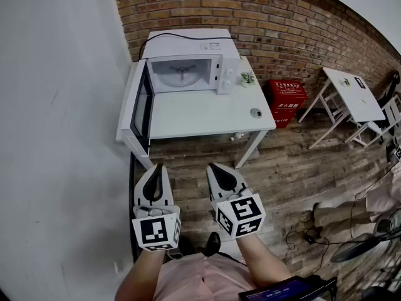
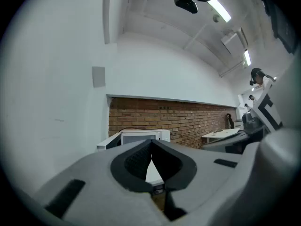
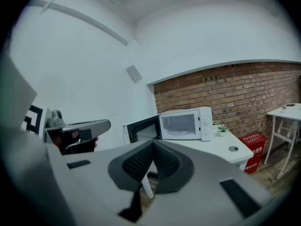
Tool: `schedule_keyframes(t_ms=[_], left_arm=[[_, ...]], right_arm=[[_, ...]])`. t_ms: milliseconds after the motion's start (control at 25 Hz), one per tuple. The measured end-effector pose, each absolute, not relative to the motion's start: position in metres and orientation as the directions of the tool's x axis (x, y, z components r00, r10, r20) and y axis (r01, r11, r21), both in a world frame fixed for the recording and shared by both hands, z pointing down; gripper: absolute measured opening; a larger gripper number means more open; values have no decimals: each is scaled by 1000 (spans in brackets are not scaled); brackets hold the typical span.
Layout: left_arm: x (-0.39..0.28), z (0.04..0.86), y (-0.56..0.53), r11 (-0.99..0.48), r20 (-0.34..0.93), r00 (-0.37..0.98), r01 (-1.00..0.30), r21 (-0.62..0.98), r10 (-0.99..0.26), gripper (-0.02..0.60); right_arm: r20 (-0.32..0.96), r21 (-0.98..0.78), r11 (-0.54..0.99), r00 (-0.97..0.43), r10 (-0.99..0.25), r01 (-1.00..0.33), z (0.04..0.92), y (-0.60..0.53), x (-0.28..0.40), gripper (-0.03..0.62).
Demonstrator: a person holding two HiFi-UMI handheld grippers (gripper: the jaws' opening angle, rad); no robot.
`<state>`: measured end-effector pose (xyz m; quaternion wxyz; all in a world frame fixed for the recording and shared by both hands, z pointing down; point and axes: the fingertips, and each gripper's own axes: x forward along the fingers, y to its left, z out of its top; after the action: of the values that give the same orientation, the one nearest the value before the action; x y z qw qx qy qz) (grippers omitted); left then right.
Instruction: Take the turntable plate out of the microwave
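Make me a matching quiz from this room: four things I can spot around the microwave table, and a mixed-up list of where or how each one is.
Things:
1. microwave door
2. turntable plate
3. red box
4. small plant

Place or state:
A. on the floor by the brick wall
B. swung open
C. inside the microwave
D. on the white table

Pairs: 1-B, 2-C, 3-A, 4-D

head view looks steeply down from afar; both gripper views face forward, sharing the microwave
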<state>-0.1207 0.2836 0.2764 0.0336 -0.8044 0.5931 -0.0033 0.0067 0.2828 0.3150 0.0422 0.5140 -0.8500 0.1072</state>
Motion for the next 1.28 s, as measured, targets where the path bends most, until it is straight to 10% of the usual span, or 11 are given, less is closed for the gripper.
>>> schedule_keyframes(t_ms=[520,640,1280], left_arm=[[-106,285,283,-284,-15,286,-957,-66,-958,7],[-98,285,283,-283,-27,284,-958,-51,-958,143],[-63,312,256,-263,6,263,-964,-46,-965,147]], right_arm=[[154,-178,432,-458,-875,-884,320,278,26,6],[146,-214,461,-494,-857,-862,321,275,30,173],[196,-226,474,-517,-834,-851,354,237,62,158]])
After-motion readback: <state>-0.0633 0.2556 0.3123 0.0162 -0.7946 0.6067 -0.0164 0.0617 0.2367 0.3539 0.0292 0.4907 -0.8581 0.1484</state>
